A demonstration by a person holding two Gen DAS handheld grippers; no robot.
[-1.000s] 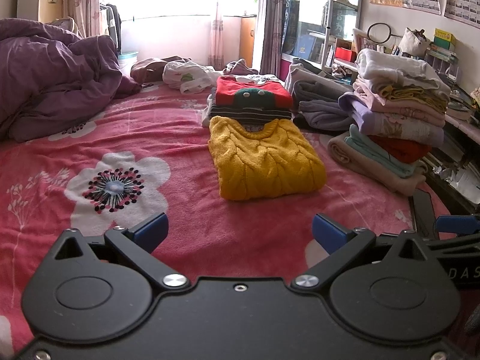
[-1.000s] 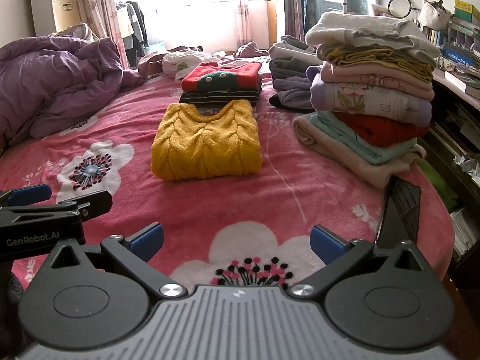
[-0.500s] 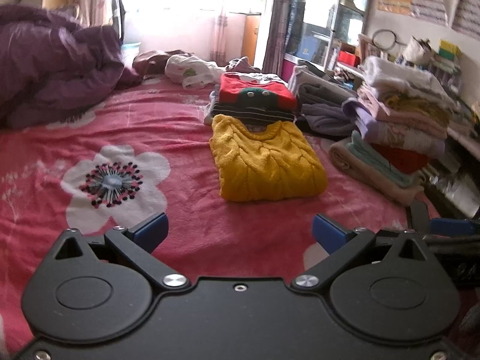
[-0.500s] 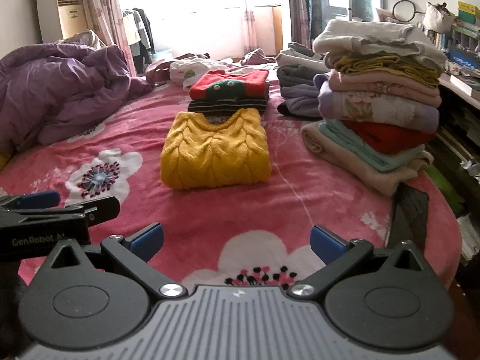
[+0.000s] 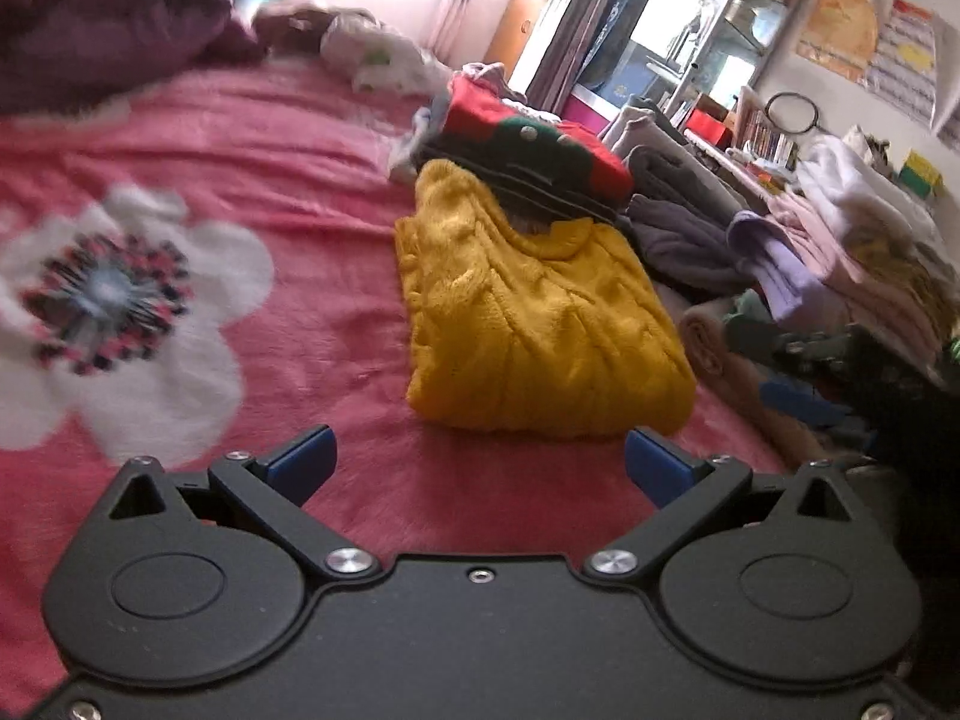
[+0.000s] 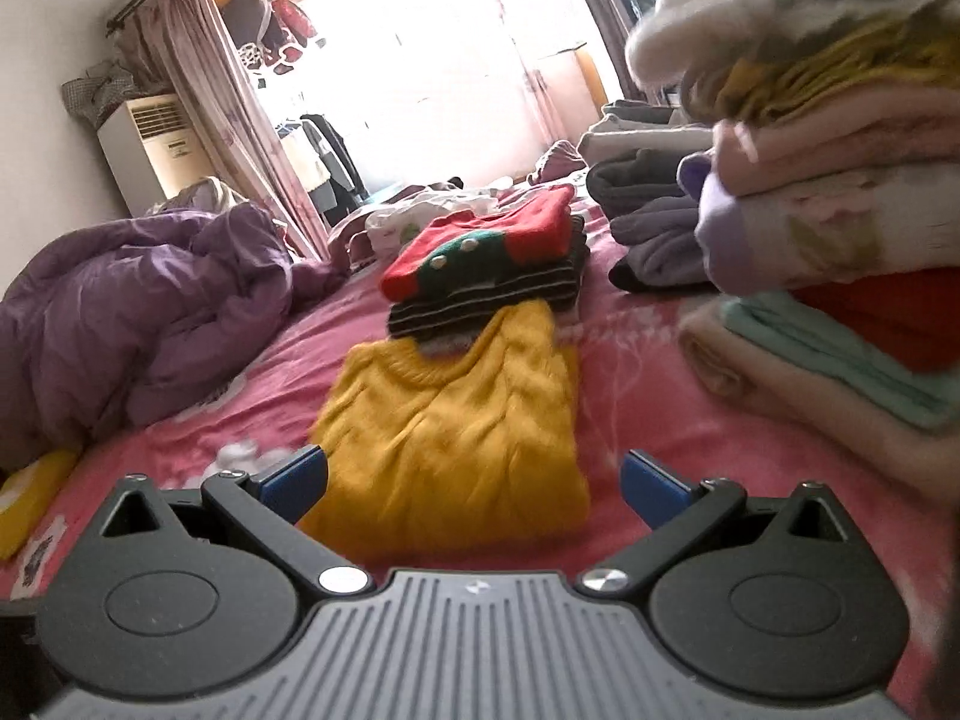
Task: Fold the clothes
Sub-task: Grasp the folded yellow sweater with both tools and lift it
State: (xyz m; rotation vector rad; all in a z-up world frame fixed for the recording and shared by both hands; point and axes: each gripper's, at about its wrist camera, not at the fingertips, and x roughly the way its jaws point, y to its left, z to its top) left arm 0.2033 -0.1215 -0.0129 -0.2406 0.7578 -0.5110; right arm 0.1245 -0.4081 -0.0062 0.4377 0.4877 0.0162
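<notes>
Lying folded on the pink flowered blanket [image 5: 336,138], the yellow cable-knit sweater [image 5: 534,324] is sitting at the centre of the left wrist view and in the lower middle of the right wrist view [image 6: 456,438]. The left gripper [image 5: 480,462] is hovering low in the frame just short of the sweater's near edge, its blue-tipped jaws standing wide apart and gripping nothing. The right gripper [image 6: 474,480] is likewise spread wide and empty, with the sweater's near edge showing between its tips. A red and green sweater [image 6: 480,246] is resting on a striped folded pile touching the yellow one's collar end. A tall stack of folded clothes [image 6: 828,192] is filling the right side of the right wrist view, and a purple duvet [image 6: 132,306] is bunching at the left. Both views are blurring somewhat.
</notes>
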